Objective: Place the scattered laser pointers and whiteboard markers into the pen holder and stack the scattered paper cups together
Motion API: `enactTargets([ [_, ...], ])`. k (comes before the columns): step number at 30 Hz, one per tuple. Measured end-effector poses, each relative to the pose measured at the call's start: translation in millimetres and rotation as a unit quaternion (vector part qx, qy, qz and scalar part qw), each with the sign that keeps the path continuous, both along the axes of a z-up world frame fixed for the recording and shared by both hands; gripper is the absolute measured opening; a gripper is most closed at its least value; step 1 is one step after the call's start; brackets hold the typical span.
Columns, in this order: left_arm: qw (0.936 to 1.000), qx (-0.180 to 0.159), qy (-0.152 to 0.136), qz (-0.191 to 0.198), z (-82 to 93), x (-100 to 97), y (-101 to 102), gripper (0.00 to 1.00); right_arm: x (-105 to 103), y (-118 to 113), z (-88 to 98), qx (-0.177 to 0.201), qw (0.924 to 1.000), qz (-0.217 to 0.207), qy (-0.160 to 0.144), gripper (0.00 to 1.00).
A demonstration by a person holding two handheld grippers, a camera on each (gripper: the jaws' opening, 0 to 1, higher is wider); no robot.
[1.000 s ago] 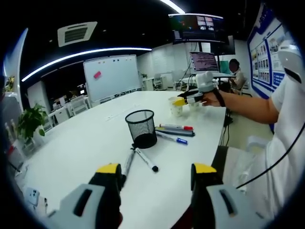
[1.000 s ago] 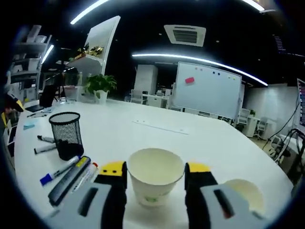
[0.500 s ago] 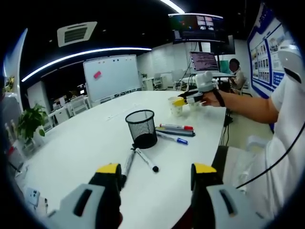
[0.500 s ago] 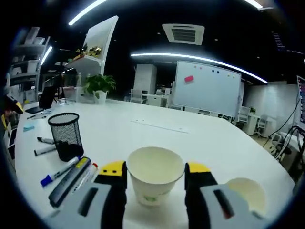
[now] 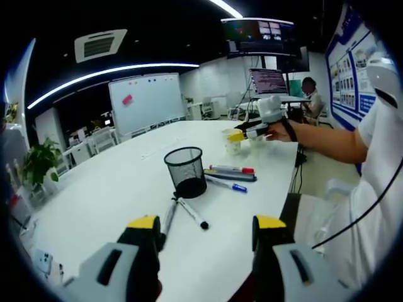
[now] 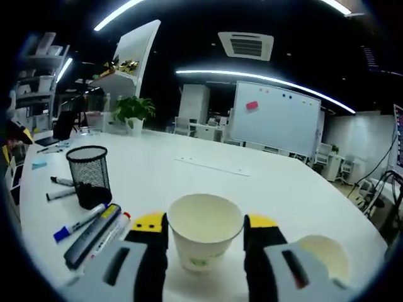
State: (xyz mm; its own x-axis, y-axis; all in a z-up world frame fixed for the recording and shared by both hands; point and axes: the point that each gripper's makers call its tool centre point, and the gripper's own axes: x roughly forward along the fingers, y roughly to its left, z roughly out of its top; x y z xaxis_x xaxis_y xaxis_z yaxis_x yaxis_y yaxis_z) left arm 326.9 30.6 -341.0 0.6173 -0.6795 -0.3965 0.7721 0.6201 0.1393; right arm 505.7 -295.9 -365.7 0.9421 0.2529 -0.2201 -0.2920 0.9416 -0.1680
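Left gripper view low over the near desk (image 5: 94, 189) edge, facing far across it toward the mesh pen holder (image 5: 186, 172), right gripper view close above a paper cup (image 6: 204, 229), facing the whiteboard (image 6: 274, 123), both sharing holder and markers (image 6: 88, 228)

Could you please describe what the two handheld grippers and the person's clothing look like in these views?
Each gripper, left gripper and right gripper, has grey bodies, black jaws and yellow tips. The right gripper carries a white housing. The person wears a white short sleeve and a dark wrist strap; a thin black cable trails.
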Motion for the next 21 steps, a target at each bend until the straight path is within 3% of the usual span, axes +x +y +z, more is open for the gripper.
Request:
enactTargets([
  [21,1.0,0.0,0.004,0.003,-3.1,-1.5,0.8,0.6,-1.5,3.9,6.9,0.003,0.9998,0.006,-0.017,0.47],
])
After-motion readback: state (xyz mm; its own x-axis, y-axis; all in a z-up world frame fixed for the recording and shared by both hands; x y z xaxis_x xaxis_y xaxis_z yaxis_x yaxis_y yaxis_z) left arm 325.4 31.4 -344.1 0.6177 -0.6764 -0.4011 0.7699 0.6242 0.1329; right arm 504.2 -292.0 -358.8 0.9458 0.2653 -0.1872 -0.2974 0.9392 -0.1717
